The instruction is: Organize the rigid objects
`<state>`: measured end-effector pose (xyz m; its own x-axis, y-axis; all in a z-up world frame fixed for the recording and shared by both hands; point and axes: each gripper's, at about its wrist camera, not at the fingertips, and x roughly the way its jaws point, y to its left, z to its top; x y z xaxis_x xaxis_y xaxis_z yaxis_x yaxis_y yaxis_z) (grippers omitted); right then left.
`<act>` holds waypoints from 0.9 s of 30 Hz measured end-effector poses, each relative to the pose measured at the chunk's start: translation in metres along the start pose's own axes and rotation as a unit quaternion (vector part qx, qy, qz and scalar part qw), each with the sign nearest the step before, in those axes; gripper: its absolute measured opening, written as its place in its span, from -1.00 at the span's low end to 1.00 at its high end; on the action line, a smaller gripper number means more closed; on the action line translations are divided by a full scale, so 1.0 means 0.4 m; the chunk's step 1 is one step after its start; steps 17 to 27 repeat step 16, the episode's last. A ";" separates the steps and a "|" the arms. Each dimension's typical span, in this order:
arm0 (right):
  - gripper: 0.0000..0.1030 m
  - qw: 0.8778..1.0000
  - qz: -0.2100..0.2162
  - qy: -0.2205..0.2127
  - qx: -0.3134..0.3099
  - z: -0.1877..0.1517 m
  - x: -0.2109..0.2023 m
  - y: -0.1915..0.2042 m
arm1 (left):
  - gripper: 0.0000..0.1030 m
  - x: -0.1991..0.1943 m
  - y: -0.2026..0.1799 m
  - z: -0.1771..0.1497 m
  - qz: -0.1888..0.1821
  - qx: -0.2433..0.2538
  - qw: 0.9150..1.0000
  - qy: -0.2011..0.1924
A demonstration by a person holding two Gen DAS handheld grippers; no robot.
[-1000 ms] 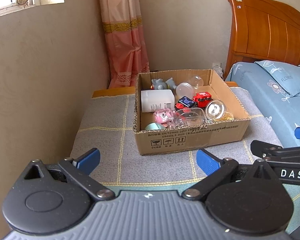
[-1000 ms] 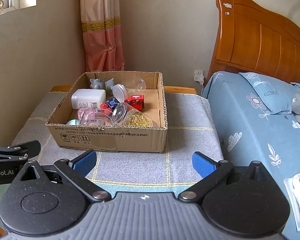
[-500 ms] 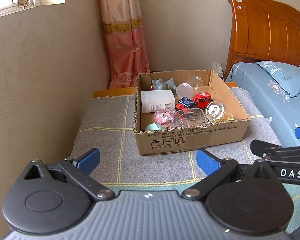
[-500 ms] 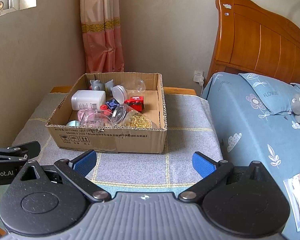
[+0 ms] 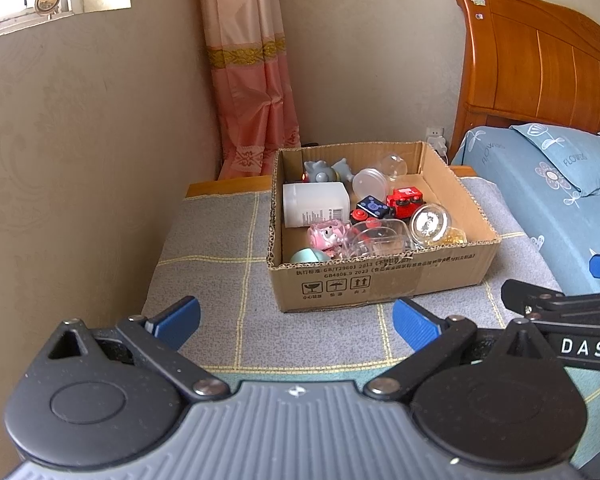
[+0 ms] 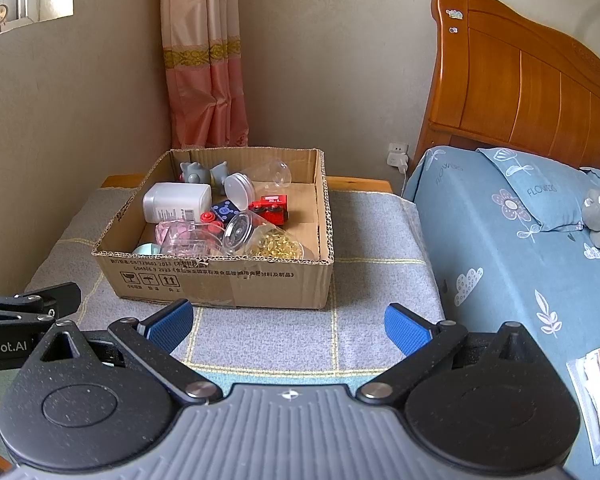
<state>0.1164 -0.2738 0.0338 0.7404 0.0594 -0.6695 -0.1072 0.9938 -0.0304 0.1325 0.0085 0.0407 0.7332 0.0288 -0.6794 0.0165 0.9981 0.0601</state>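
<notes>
Both claws hang spread and empty short of the box: the left gripper (image 5: 296, 320) and the right gripper (image 6: 288, 322) hold nothing; ahead, on the grey checked cloth (image 6: 380, 220), the cardboard box (image 5: 380, 280) holds every rigid object in sight, among them a white bottle (image 5: 314, 204), a red toy car (image 5: 406, 200) and clear jars (image 6: 240, 232); such a gathered pile could mark sorting finished, or a jumble awaiting it.

Cardboard box (image 5: 380, 280) on grey-clothed table (image 5: 220, 280)
</notes>
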 end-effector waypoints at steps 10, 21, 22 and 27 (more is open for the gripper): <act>1.00 1.000 0.002 -0.003 0.000 0.001 -0.003 0.000 | 0.98 -0.006 -0.001 0.006 0.001 0.000 1.000 -0.001; 1.00 1.000 0.001 -0.003 0.000 0.001 -0.004 0.000 | 0.98 -0.007 -0.001 0.007 0.001 0.000 1.000 -0.001; 1.00 1.000 0.001 -0.003 0.000 0.001 -0.004 0.000 | 0.98 -0.007 -0.001 0.007 0.001 0.000 1.000 -0.001; 1.00 1.000 0.001 -0.003 0.000 0.001 -0.004 0.000 | 0.98 -0.007 -0.001 0.007 0.001 0.000 1.000 -0.001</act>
